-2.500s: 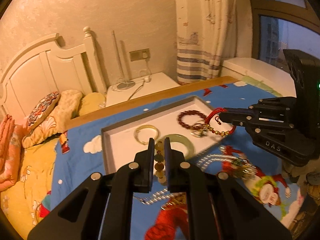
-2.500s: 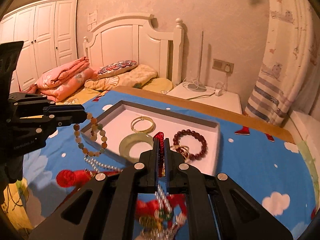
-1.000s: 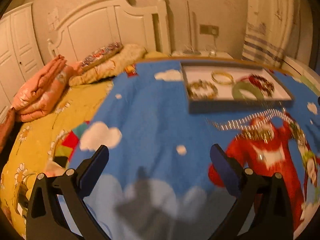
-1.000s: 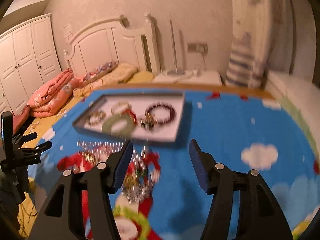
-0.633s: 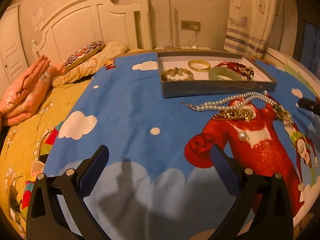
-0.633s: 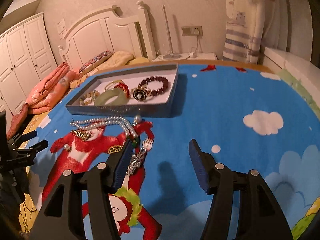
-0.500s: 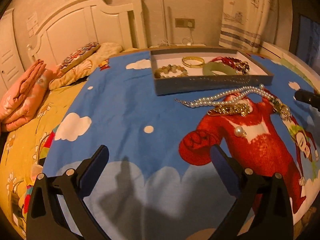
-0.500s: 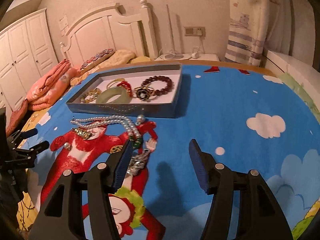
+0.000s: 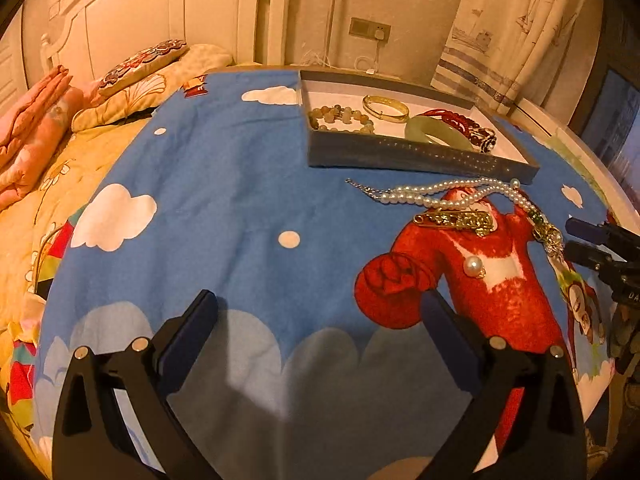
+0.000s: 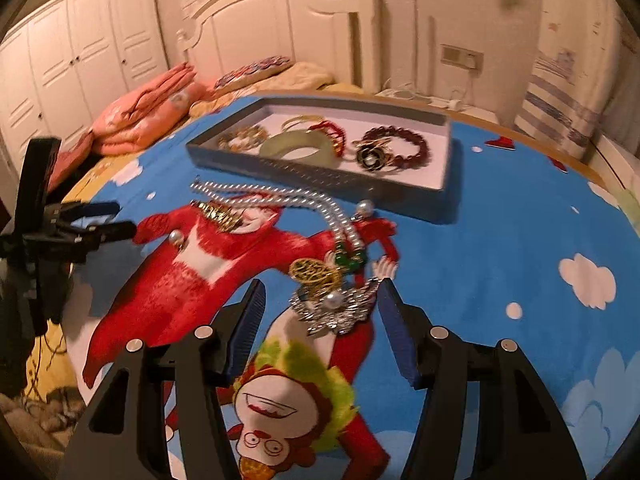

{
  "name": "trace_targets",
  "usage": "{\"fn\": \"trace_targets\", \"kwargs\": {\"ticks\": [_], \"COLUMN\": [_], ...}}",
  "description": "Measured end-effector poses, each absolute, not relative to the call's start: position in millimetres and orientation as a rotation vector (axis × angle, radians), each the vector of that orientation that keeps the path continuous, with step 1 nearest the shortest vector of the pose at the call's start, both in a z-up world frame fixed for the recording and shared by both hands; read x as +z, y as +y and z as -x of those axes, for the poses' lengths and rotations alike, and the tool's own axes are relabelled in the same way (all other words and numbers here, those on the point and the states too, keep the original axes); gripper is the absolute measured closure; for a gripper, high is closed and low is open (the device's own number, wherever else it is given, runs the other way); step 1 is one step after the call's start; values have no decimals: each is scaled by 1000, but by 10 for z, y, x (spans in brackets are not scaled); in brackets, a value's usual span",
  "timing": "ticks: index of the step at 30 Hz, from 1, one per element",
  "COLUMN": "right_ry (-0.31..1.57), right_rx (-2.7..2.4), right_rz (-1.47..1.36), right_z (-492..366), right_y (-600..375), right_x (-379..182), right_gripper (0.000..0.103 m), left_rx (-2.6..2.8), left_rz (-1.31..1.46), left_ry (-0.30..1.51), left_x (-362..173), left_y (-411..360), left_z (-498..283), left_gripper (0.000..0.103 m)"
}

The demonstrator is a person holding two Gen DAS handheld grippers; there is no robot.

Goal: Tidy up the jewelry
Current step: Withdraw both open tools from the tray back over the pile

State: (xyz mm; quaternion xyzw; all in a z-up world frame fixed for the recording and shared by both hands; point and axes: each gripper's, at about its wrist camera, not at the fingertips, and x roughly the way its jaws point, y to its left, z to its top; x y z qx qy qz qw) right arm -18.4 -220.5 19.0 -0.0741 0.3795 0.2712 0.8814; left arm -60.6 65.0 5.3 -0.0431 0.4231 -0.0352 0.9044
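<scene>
Bracelets, five, fill one tray (image 10: 320,178); both hand-held grippers (image 10: 320,312) (image 9: 318,320) gape empty.

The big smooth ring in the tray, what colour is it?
The ring is pale green, like jade. It shows best in the right wrist view, lying in the tray.

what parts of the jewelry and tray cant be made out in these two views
- Left wrist view: the tray near wall hides the lower edge of the green bangle; the dark red beads are mostly hidden behind it.
- Right wrist view: motion blur smears the silver brooch between the open right gripper; its shape is unclear.
- The gold bangle is partly hidden behind the green bangle.
</scene>
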Motion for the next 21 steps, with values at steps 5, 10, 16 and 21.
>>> {"fn": "trace_targets", "kwargs": {"ticks": [5,10,16,21], "right_ry": [825,886,876,870], "right_rx": [563,538,509,502], "right_rz": [151,225,243,239], "right_z": [126,61,43,82], "right_y": [-2202,-2064,-2051,-2141], "right_x": [151,54,48,63], "right_gripper": [46,35,49,57], "left_rx": [-80,-86,-89,-88], "left_rz": [91,98,101,99], "left_ry": [874,872,869,870], "left_x": [59,59,65,59], "left_y": [646,649,650,649], "left_z": [607,612,620,619], "left_gripper": [3,3,3,3]}}
